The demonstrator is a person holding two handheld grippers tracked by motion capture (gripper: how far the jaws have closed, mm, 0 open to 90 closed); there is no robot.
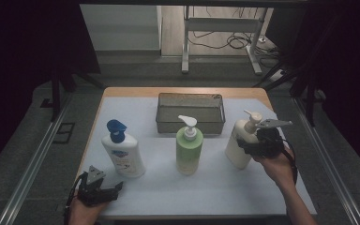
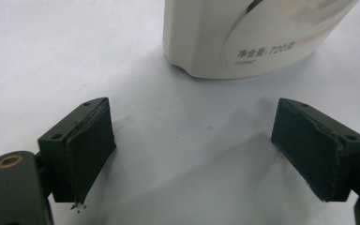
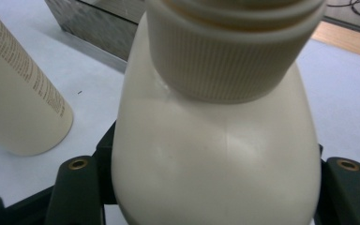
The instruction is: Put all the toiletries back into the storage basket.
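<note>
White table mat point(image 1: 215, 187), right edge: right gripper point(image 1: 258, 143) jaws hugging tilted cream plastic pump bottle point(image 1: 238, 145) — squeeze firm below collar, lift straight. Left gripper point(image 1: 104, 191) wide open, holding nothing.

A green pump bottle point(image 1: 189, 145) is standing upright near the middle of the table point(image 1: 215, 187). A white bottle with a blue cap point(image 1: 122, 151) is standing toward the table's left edge, leaning a little. A grey metal basket point(image 1: 191, 112) is sitting by the far edge, behind the green bottle. A white mat point(image 1: 136, 105) is covering most of the wooden top.
</note>
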